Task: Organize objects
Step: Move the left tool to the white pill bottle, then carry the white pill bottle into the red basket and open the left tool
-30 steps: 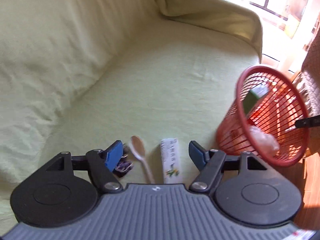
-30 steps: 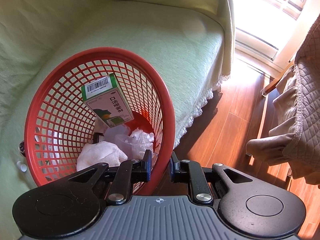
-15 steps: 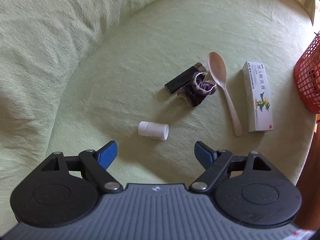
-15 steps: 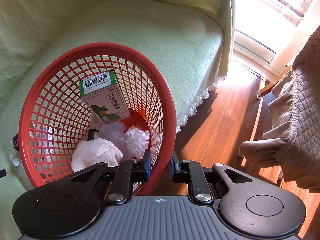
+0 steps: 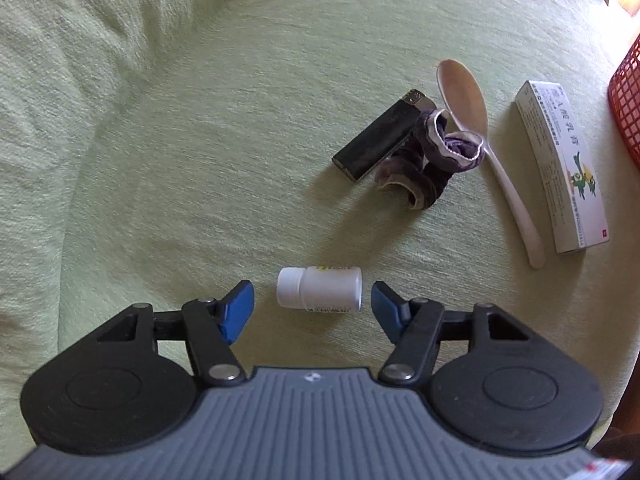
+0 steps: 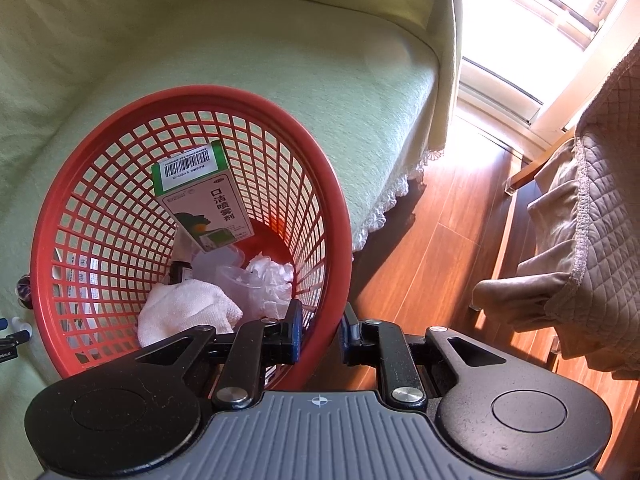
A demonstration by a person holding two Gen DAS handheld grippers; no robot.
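Observation:
In the left wrist view a small white pill bottle (image 5: 319,289) lies on its side on the green sofa cover. My left gripper (image 5: 313,305) is open, its blue pads on either side of the bottle, not touching it. Beyond lie a black lighter (image 5: 380,140), a dark scrunchie (image 5: 434,160), a cream spoon (image 5: 476,128) and a long white box (image 5: 560,164). My right gripper (image 6: 320,330) is shut on the rim of the red mesh basket (image 6: 120,160), which is tilted. Inside it are a green-and-white box (image 6: 202,196), a white cloth (image 6: 188,312) and clear plastic.
The basket's edge (image 5: 626,96) shows at the right of the left wrist view. The sofa backrest (image 5: 80,40) rises at the left. In the right wrist view there is wooden floor (image 6: 440,248), a quilted beige cover (image 6: 580,208) and a bright window.
My left gripper has tilted down and moved closer to the sofa seat, so the white bottle now lies between its open pads. The right gripper still holds the basket rim, which shifted slightly.

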